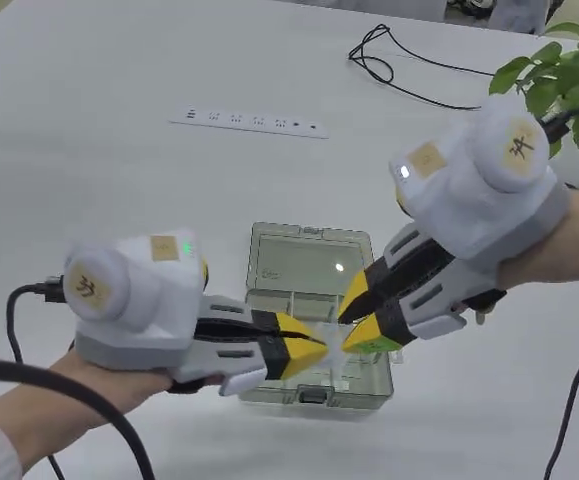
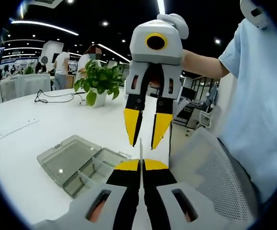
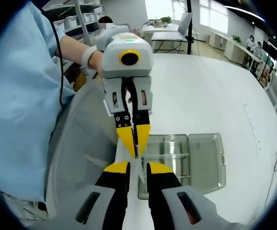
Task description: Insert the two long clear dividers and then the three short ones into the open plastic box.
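Clear divider hangs in the air between the two tools, edge-on and thin in the left gripper view, and in the head view it sits over the near right part of the open plastic box. The left gripper comes in from the left with its yellow tips pressed together on one end of the sheet. The right gripper reaches down from the upper right, tip to tip with the other. Its jaws are spread, one on each side of the divider's free end; whether they touch it cannot be told.

The box rests on the desk close to the near edge, about midway along it, with its lid laid flat toward the far side. A white power strip lies further back, a black cable loops near the far edge, and a green plant stands at the far right corner.
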Demonstrator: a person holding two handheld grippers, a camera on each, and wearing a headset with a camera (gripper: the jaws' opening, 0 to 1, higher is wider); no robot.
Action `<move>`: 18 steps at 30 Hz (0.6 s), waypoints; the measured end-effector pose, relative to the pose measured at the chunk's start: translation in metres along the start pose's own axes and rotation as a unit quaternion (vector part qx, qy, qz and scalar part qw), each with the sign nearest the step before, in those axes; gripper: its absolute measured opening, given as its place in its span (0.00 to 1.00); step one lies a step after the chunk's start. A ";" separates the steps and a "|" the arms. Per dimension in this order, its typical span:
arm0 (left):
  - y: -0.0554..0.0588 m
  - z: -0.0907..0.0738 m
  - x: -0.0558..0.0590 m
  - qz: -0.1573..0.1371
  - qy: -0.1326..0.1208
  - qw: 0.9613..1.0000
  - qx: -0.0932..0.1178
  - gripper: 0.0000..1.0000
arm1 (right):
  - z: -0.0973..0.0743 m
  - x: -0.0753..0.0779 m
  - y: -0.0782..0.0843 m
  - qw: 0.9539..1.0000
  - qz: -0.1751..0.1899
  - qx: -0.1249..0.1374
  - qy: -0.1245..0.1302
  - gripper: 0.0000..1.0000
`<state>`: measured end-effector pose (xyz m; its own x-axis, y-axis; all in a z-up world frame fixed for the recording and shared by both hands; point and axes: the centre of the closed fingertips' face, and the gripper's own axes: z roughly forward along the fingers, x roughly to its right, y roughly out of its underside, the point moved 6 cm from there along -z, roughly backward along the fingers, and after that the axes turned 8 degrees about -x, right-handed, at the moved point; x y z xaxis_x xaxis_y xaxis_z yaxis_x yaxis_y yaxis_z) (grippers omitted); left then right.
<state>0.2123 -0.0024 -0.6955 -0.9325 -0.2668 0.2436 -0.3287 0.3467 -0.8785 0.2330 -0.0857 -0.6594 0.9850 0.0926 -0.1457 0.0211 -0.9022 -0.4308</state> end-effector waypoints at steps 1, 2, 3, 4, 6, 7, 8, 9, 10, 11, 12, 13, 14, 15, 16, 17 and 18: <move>0.000 0.000 0.001 0.004 0.001 1.000 0.001 0.00 | 0.000 -0.001 0.000 1.000 0.000 -0.002 -0.002 0.12; 0.000 0.000 0.001 0.004 0.002 1.000 0.002 0.00 | 0.001 -0.002 0.000 1.000 0.000 -0.004 -0.004 0.12; -0.001 -0.001 0.002 0.006 0.004 1.000 0.004 0.00 | 0.001 -0.002 0.000 1.000 -0.001 -0.005 -0.006 0.11; -0.002 -0.001 0.002 0.007 0.005 1.000 0.005 0.00 | 0.001 -0.002 0.000 1.000 -0.003 -0.005 -0.007 0.10; -0.002 -0.001 0.003 0.008 0.008 1.000 0.006 0.00 | 0.002 -0.003 -0.001 1.000 -0.002 -0.003 -0.013 0.08; -0.002 -0.001 0.004 0.010 0.009 1.000 0.007 0.00 | 0.002 -0.002 -0.001 1.000 -0.002 -0.003 -0.013 0.07; -0.002 -0.001 0.004 0.010 0.010 1.000 0.007 0.00 | 0.003 -0.003 -0.001 1.000 -0.003 -0.005 -0.016 0.06; -0.002 0.000 0.004 0.012 0.011 1.000 0.006 0.00 | 0.003 -0.003 -0.001 1.000 -0.006 -0.007 -0.016 0.05; -0.002 0.000 0.005 0.014 0.011 1.000 0.005 0.00 | 0.003 -0.003 0.000 1.000 -0.007 -0.010 -0.017 0.05; -0.002 0.000 0.005 0.016 0.011 1.000 0.005 0.00 | 0.003 -0.005 0.000 1.000 -0.008 -0.011 -0.021 0.04; -0.002 0.000 0.005 0.017 0.009 1.000 0.004 0.00 | 0.004 -0.005 -0.001 1.000 -0.014 -0.014 -0.016 0.04; -0.002 0.000 0.005 0.017 0.010 1.000 0.003 0.00 | 0.004 -0.005 0.000 1.000 -0.016 -0.015 -0.016 0.03; -0.001 0.001 0.006 0.019 0.011 1.000 0.001 0.00 | 0.004 -0.007 0.000 0.999 -0.025 -0.017 -0.020 0.03; -0.001 0.001 0.005 0.021 0.009 1.000 0.000 0.00 | 0.005 -0.006 0.000 0.999 -0.023 -0.019 -0.016 0.03; -0.001 0.001 0.006 0.020 0.011 1.000 -0.002 0.00 | 0.005 -0.006 0.000 0.999 -0.023 -0.020 -0.017 0.03; -0.001 0.001 0.006 0.020 0.011 1.000 -0.002 0.00 | 0.005 -0.006 0.001 0.999 -0.020 -0.021 -0.019 0.02; -0.001 0.001 0.005 0.021 0.007 1.000 -0.002 0.00 | 0.005 -0.006 0.001 0.999 -0.020 -0.021 -0.016 0.02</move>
<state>0.2079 -0.0048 -0.6936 -0.9477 -0.2388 0.2118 -0.2891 0.3605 -0.8868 0.2267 -0.0847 -0.6631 0.9771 0.1424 -0.1582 0.0684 -0.9139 -0.4000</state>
